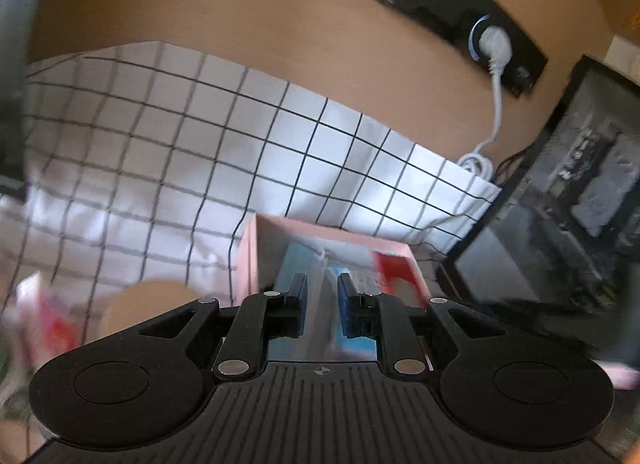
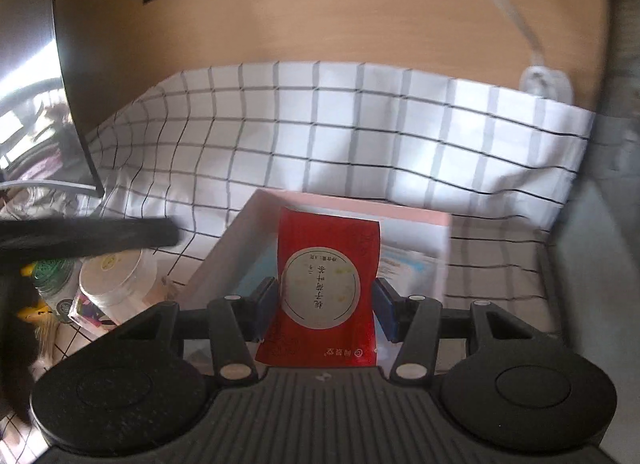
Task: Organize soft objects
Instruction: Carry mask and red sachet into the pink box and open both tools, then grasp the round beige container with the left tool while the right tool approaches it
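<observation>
Left gripper (image 1: pixel 322 296): closest thing in the left wrist view. Jaws sit close together with only a narrow gap; a pale, silvery blurred strip runs through that gap, but the blur makes it impossible to say whether the pads actually pinch it.
Red packet (image 2: pixel 326 292): front and centre in the right wrist view, standing upright between the blue pads of the right gripper (image 2: pixel 325 310). The jaws are roughly half spread and press on the packet's two side edges, so it's held.
Label on the packet: a white circle with a column of Chinese characters printed upside down, plus a small logo and more characters along the bottom edge. Too small to read properly.
Round tubs (image 2: pixel 114 278): far left of the right view, a clear lidded tub with a pale label, a green-lidded jar beside it. Their print is unreadable.
Checked cloth (image 1: pixel 192 143): white with a black grid, covering the wooden table under everything.
Pink box (image 2: pixel 400 215): open-topped, sitting on the cloth just behind the red packet; light blue packs lie inside. In the left view a red and white pack shows in its right end.
Monitor (image 1: pixel 568 199): dark screen at the right of the left view.
White plug (image 1: pixel 495 43): pushed into a black power strip on the wall board, cable trailing down to the cloth.
</observation>
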Motion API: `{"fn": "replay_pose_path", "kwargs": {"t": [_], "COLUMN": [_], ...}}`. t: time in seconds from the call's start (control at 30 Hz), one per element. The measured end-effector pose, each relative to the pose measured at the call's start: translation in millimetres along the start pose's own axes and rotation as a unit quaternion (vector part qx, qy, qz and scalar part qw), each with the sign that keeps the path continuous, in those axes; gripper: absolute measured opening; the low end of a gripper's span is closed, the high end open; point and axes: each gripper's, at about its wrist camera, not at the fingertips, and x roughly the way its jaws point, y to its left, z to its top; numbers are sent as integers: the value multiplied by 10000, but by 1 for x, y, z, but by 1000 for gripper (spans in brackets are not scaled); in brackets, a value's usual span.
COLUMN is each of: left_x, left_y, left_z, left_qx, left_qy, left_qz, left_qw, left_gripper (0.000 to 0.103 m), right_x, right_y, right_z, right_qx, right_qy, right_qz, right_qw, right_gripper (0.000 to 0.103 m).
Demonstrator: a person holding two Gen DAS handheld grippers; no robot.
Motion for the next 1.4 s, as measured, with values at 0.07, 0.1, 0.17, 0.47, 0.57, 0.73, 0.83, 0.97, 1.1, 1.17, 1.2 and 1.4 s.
{"fn": "replay_pose_path", "kwargs": {"t": [0.07,0.1,0.17,0.47,0.57,0.73,0.83,0.97,1.1,1.17,1.2,1.4], "left_x": [-22,-31,-54,-146,-180,-221,-241,-264,-268,-265,-262,-244], "left_y": [3,6,13,91,120,163,180,199,234,257,269,328], "left_z": [-11,-17,-32,-77,-77,-58,-41,-23,-17,-15,-13,5], "left_qx": [43,80,173,-198,-330,-611,-685,-649,-691,-858,-951,-1007], "left_qy": [35,64,133,-40,-337,-629,-760,-821,-666,-530,-435,-3], "left_qz": [-57,-67,-37,1242,1584,2263,2474,2438,2032,1776,1634,881], "left_qw": [10000,9999,9998,9921,9863,9701,9635,9642,9744,9789,9810,9910], "left_gripper": [18,18,18,18,18,18,18,18,18,18,18,18], "right_x": [22,34,53,71,51,7,-14,-28,-25,-20,-18,13], "right_y": [15,20,29,47,49,88,128,187,248,277,289,360], "right_z": [2,2,2,-7,-2,12,25,42,47,46,46,44], "right_qx": [-148,-229,-355,-614,-379,-449,-550,-500,-675,-687,-716,-600], "right_qy": [86,158,310,388,186,-307,-635,-865,-885,-775,-710,-375], "right_qz": [-4,-44,-143,-377,-450,-163,136,658,862,917,1000,961], "right_qw": [9999,9996,9988,9966,9981,9984,9964,9928,9900,9904,9899,9929], "right_gripper": [51,51,51,66,66,67,68,71,71,71,71,71]}}
